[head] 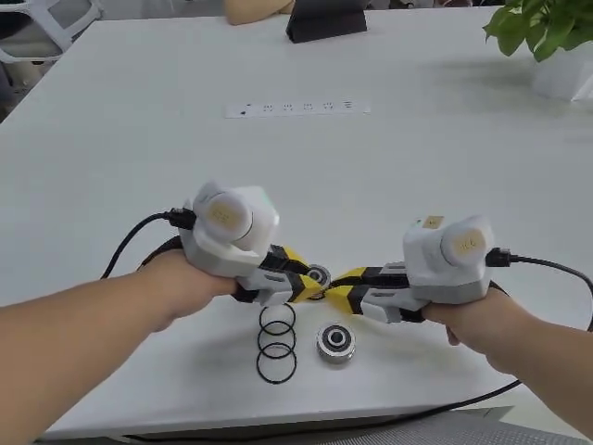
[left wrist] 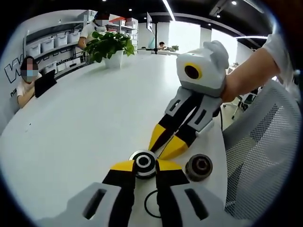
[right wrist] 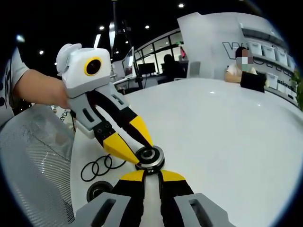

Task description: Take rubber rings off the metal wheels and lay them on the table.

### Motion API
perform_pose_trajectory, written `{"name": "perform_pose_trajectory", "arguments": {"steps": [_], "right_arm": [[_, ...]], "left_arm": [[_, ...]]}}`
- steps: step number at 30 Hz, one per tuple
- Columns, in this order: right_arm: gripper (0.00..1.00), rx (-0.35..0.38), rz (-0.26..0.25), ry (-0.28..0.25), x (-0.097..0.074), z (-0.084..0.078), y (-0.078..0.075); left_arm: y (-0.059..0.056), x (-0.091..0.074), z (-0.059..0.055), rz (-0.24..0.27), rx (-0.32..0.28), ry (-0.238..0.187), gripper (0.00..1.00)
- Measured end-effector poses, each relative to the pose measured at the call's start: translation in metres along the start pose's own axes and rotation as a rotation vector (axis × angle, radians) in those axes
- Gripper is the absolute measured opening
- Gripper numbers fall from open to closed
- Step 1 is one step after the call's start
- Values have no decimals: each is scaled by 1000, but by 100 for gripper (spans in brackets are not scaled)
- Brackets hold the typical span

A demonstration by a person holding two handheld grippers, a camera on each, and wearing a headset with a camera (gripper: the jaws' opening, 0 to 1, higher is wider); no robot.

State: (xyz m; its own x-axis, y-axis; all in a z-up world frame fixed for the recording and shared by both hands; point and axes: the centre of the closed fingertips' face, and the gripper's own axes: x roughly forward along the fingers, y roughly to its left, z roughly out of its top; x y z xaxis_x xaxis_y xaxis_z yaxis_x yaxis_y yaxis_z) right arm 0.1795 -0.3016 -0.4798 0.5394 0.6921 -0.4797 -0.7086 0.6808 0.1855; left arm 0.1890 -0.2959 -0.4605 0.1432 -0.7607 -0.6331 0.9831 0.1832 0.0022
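White surface [head: 139, 167] runs wide and mostly bare. One power strip [head: 296, 108] lies flat far back, and one potted plant [head: 542, 28] stands at the far right corner.

Two claws meet tip to tip near the front edge, each in a hand. The left claw [head: 302, 278] comes in from the left and the right claw [head: 338, 281] from the right.

There are two metal wheels. The held wheel [head: 318, 275] sits between the two claws, lifted off the surface. In the left gripper view, the left claw's yellow tips are clamped on either side of it. In the right gripper view, the right claw's jaws are drawn nearly together, with only a thin slit between them. Their tips rest against the near rim of the held wheel, and I cannot tell whether they pinch anything there.

The second wheel [head: 335, 341] lies flat on the surface, just in front of the claws and touched by neither.

Three rubber rings [head: 276, 340] lie loose on the surface just left of the second wheel. They form a short line running toward the front edge, each one touching or overlapping the next.
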Motion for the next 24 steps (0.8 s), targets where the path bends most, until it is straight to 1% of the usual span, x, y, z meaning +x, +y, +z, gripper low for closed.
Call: {"name": "perform_pose_trajectory", "arguments": {"steps": [6, 8, 13, 16, 18, 24], "right_arm": [[8, -2, 0, 0, 0, 0, 0], [8, -3, 0, 0, 0, 0, 0], [7, -1, -2, 0, 0, 0, 0], [5, 6, -5, -3, 0, 0, -1], [2, 30, -10, -4, -1, -1, -1], [0, 78, -21, -10, -1, 0, -3]], "left_arm": [[2, 2, 0, 12, 2, -1, 9], [4, 1, 0, 26, 7, 3, 7], [4, 2, 0, 28, 15, 1, 7], [4, 2, 0, 33, 16, 1, 7], [4, 3, 0, 36, 15, 1, 7], [4, 3, 0, 45, 15, 1, 7]]}}
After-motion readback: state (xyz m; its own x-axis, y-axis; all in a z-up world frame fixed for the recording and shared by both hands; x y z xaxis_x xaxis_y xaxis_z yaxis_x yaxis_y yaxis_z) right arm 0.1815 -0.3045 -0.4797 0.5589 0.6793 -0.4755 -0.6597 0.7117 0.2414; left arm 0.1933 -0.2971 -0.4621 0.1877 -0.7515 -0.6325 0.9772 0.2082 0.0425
